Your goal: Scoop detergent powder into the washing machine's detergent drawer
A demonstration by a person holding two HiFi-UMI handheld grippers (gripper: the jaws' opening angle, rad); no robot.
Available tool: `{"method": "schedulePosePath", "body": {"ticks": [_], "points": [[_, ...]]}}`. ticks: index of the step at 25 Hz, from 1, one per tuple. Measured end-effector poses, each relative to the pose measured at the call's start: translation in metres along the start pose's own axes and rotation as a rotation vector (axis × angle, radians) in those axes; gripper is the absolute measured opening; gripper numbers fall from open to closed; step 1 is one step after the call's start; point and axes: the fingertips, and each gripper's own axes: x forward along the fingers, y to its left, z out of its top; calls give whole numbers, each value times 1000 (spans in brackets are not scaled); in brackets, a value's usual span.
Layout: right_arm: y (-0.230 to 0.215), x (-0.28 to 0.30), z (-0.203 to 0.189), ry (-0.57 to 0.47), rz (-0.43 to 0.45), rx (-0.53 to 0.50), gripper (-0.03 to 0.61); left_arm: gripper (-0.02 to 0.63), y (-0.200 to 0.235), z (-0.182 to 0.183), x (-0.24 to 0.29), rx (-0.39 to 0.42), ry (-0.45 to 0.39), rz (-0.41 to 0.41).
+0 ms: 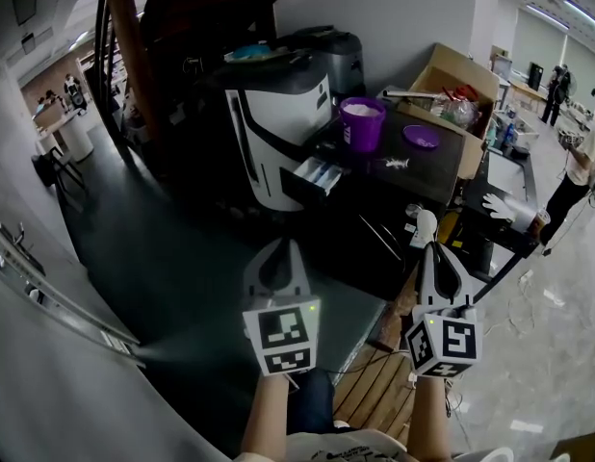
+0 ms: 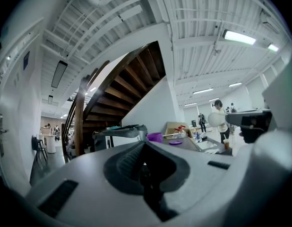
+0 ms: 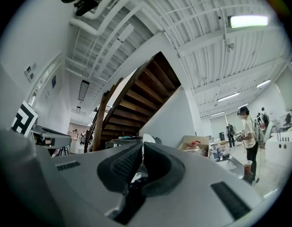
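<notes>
The white and black washing machine [image 1: 278, 123] stands on the floor ahead, its detergent drawer [image 1: 315, 176] pulled out toward the table. A purple tub of white powder [image 1: 362, 121] sits on the dark table [image 1: 427, 176], with its purple lid [image 1: 421, 138] beside it. My left gripper [image 1: 276, 245] is low and well short of the machine, shut with nothing in it [image 2: 145, 143]. My right gripper [image 1: 427, 243] is shut on a white scoop [image 1: 426, 223], whose rounded end shows between the jaws [image 3: 146, 139] and in the left gripper view [image 2: 216, 119].
An open cardboard box [image 1: 463, 85] full of items stands behind the tub. A dark staircase [image 1: 134, 56] rises behind the machine. A wooden pallet [image 1: 375, 383] lies near my feet. A person [image 1: 584, 166] stands at the far right. A door with a handle [image 1: 13, 239] is at left.
</notes>
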Motion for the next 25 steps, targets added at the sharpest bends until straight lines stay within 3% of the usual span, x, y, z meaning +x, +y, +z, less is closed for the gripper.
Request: {"method": "schedulePosePath", "body": {"ticks": [25], "points": [[53, 174, 40, 59, -143, -35, 20, 3, 102, 45, 173, -10, 44, -157]]}}
